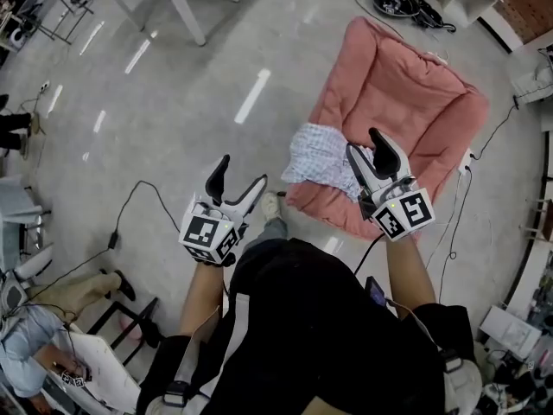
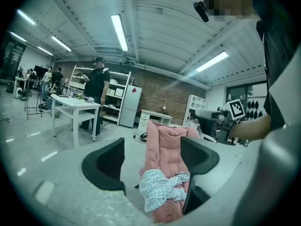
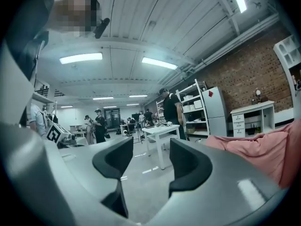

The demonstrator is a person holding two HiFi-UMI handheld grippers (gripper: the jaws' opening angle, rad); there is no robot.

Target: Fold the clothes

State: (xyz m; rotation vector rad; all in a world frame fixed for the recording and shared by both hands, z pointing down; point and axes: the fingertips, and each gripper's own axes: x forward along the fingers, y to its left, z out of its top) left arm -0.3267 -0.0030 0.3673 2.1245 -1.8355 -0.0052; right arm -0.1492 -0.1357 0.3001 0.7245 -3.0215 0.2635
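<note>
Clothes (image 1: 315, 158) are not folded yet, so the whole job is left. The left gripper (image 1: 241, 173) has its fingers wide open and holds nothing; the right gripper (image 1: 365, 145) is open too, a bit less, and empty. Just past them the clothes lie in a crumpled checked heap on the near end of a pink cushion (image 1: 415, 93). The cushion sits on a shiny grey floor (image 1: 173, 102). Farther off stand a white table (image 2: 70, 103), shelves (image 2: 117, 88) and a brick wall (image 2: 164, 91).

What you can't fully see
Your right gripper (image 1: 366, 148) covers one side of the checked garment (image 1: 313, 158); the pink cushion (image 3: 263, 149) runs off the right gripper view's edge.
</note>
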